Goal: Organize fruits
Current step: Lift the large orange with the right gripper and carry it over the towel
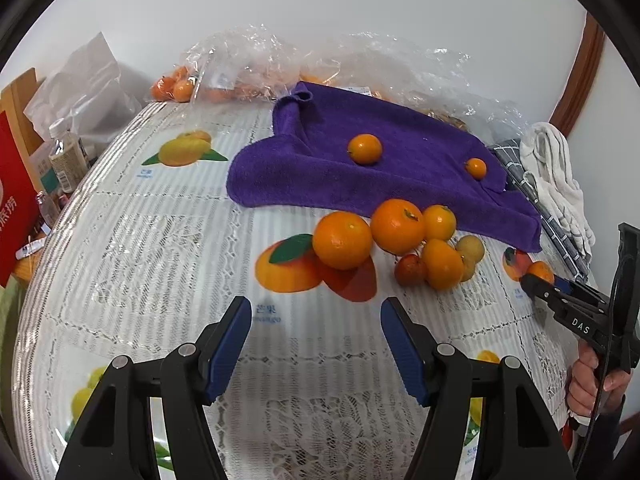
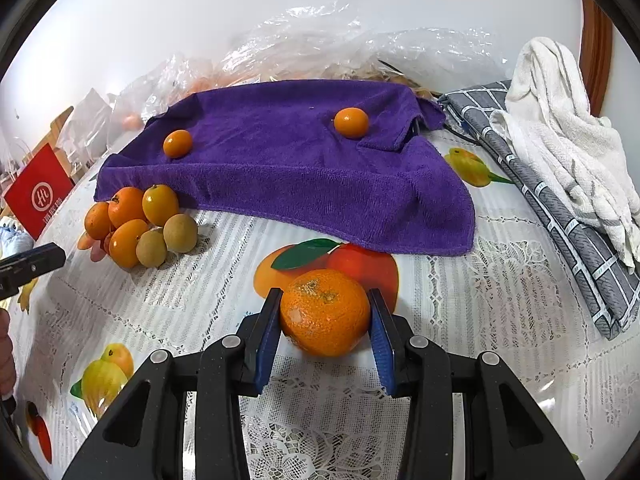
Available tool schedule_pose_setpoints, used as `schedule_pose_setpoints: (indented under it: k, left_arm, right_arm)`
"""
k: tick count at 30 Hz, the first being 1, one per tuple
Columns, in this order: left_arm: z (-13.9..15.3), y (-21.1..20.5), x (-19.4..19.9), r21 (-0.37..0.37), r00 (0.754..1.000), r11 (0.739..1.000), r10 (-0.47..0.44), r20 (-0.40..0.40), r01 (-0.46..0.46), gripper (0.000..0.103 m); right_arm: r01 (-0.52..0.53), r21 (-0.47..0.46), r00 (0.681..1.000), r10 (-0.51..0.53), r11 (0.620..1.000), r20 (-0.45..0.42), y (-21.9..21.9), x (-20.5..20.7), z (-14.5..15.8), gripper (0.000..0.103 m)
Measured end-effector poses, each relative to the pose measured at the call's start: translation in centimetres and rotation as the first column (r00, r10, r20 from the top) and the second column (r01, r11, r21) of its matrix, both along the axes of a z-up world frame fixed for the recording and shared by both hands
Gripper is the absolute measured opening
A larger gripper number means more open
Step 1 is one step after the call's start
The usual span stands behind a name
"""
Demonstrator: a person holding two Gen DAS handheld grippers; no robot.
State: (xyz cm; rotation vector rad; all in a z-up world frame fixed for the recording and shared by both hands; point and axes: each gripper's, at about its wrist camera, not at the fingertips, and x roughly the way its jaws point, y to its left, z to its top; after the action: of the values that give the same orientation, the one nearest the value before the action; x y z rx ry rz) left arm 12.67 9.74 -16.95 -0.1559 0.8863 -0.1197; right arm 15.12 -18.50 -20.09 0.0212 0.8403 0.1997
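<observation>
My right gripper (image 2: 325,298) is shut on a mandarin (image 2: 325,314), its blue pads pressing both sides just above the fruit-print tablecloth. From the left wrist view the same gripper (image 1: 534,280) and mandarin (image 1: 541,271) appear at the far right. My left gripper (image 1: 315,308) stands open with nothing between its fingers, a little short of a pile of fruit (image 1: 396,240): oranges, small yellow-orange fruits, brownish round ones and a red one. That pile (image 2: 136,228) lies left of my right gripper. Behind it a purple towel (image 1: 360,184) carries two small oranges (image 1: 364,149) (image 1: 475,168).
Clear plastic bags (image 1: 260,64) holding more fruit line the back by the wall. A white towel (image 2: 560,136) lies on a grey checked cloth (image 2: 568,224) at the right. A red box (image 1: 12,200) and a bottle (image 1: 68,160) stand off the table's left edge.
</observation>
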Motion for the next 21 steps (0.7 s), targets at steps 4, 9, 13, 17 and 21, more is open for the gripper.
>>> schedule_pose_setpoints:
  k: [4,9,13,17,21]
  left_arm:
    - [0.1,-0.3,0.0,0.002,1.0,1.0,-0.007,0.0,0.007,0.065]
    - [-0.2,-0.2,0.1,0.031,1.0,0.999,0.009,-0.011,-0.009,0.065]
    - [-0.9,0.2,-0.4,0.063,1.0,0.998,0.03,-0.004,-0.029,0.065]
    - [-1.4,0.2,-0.6,0.09,0.999,0.995,0.04,-0.006,-0.039,0.065]
    - [-1.3,0.1,-0.5,0.106,0.999,0.994,0.036,-0.009,-0.035,0.065]
  right_arm:
    - [0.005,0.015,1.0,-0.005,1.0,-0.002,-0.2,-0.1,0.0,0.041]
    - [0.014,0.023,1.0,-0.014,1.0,0.003,-0.4,-0.3,0.2,0.041]
    - [0.014,0.021,1.0,-0.014,1.0,0.003,-0.4,-0.3,0.1,0.041]
    - [0.008,0.016,1.0,-0.008,1.0,0.006,-0.3,-0.3,0.2,0.041]
    - [0.012,0.021,1.0,-0.012,1.0,0.0,-0.4,-0.2,0.1,0.041]
